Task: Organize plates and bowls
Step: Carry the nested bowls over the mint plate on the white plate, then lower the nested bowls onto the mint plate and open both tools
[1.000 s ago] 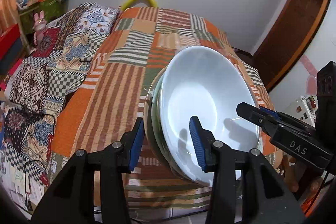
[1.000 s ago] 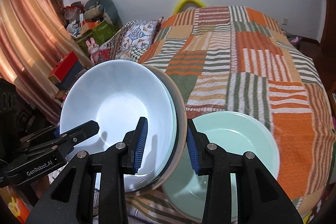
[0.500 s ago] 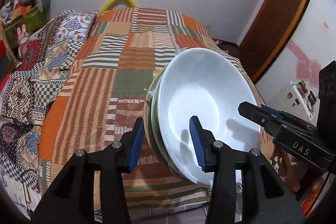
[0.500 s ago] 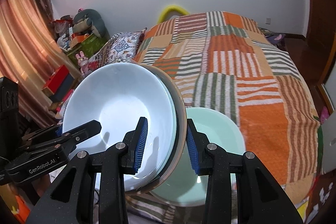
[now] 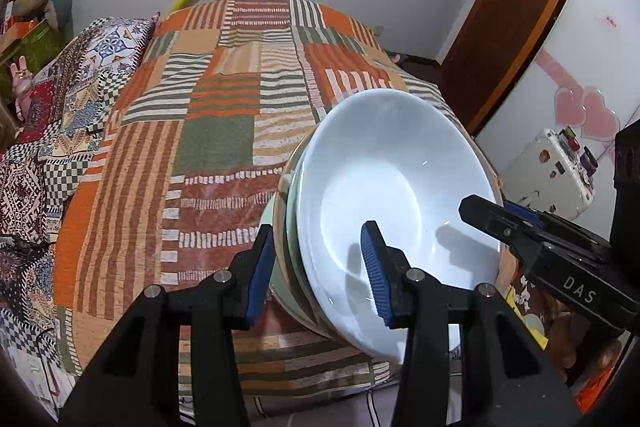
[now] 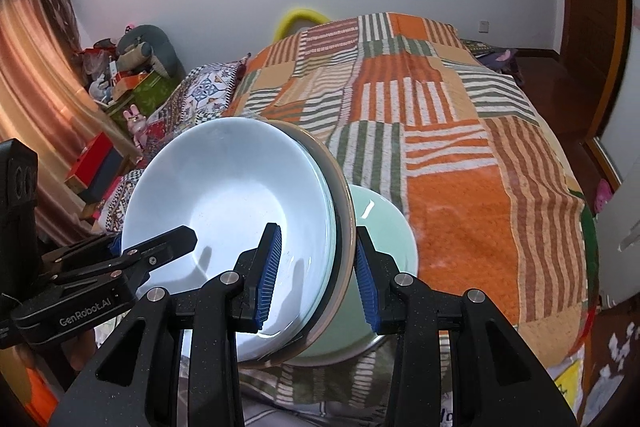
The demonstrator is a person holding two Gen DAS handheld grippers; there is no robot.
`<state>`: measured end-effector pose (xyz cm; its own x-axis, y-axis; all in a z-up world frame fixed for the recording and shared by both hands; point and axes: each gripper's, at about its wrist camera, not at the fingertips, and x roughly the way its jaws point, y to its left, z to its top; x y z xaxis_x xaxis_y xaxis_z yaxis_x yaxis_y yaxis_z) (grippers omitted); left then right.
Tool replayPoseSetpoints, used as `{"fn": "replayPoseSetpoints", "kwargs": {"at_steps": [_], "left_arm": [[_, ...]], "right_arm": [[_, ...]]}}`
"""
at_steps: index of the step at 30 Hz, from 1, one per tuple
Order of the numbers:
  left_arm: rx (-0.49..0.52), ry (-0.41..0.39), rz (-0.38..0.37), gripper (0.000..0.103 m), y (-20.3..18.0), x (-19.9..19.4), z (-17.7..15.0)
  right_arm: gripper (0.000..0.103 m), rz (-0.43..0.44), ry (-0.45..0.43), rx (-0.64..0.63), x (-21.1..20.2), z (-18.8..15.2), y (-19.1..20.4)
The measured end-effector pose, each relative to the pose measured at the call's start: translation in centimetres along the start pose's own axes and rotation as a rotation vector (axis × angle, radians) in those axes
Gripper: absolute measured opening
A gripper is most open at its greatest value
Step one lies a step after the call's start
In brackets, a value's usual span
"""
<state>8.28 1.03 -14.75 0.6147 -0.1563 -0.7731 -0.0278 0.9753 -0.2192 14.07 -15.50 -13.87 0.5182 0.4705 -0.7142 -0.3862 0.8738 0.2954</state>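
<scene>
Left wrist view: left gripper point(image 5: 318, 269) and right gripper point(image 6: 318, 271) each clamp the rim of a tilted stack of white round bowls point(image 5: 392, 211) above a pale green bowl point(image 6: 380, 227).

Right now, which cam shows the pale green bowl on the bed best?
Right wrist view: the pale green bowl shows its inside and rim, lying on the patchwork bedspread behind the held stack of dishes. Left wrist view shows only a sliver of it past the stack's edge.
</scene>
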Motion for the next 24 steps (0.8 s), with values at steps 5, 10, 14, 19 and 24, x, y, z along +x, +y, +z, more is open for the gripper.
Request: {"fn": "replayPoseSetpoints", "kwargs": {"at_steps": [5, 10, 14, 19, 24], "left_arm": [[0.007, 0.027, -0.005, 0.043, -0.4, 1.2, -0.2], [0.000, 0.065, -0.005, 0.043, -0.2, 2.8, -0.4], [-0.006, 0.091, -0.010, 0.043, 0.0, 3.7, -0.6], [-0.005, 0.119, -0.018, 0.043, 0.1, 4.8, -0.8], [0.004, 0.115, -0.016, 0.043, 0.1, 5.2, -0.7]], "right_arm": [[0.033, -0.010, 0.016, 0.019, 0.3, -0.3, -0.8], [0.033, -0.020, 0.041, 0.027, 0.9, -0.7, -1.2], [0.033, -0.025, 0.068, 0.035, 1.5, -1.0, -1.4], [0.033, -0.035, 0.092, 0.049, 2.0, -1.2, -1.7], [0.033, -0.038, 0.099, 0.056, 2.3, -1.1, -1.9]]}}
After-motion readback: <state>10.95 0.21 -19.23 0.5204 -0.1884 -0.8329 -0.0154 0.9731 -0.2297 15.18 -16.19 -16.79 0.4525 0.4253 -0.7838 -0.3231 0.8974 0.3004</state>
